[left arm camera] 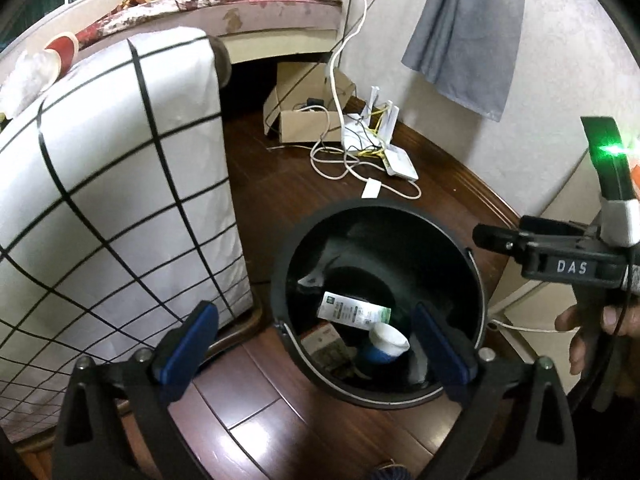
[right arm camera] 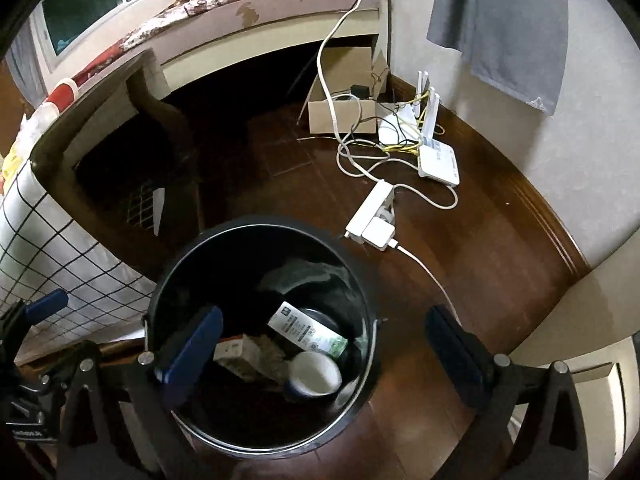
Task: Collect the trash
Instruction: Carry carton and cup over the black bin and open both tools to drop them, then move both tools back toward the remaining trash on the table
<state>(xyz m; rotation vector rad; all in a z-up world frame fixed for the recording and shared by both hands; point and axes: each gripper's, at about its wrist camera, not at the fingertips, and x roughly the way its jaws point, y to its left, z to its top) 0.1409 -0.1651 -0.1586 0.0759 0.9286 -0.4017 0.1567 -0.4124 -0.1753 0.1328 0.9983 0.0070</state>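
Observation:
A black trash bucket stands on the wooden floor; it also shows in the right wrist view. Inside lie a white and green packet, a paper cup and a small carton. My left gripper is open and empty above the bucket's near rim. My right gripper is open and empty above the bucket's right side. The right gripper's body shows at the right of the left wrist view.
A table draped in a white grid-pattern cloth stands left of the bucket. A cardboard box, white routers, cables and a power strip lie on the floor behind. A bed is at the back. A grey cloth hangs on the wall.

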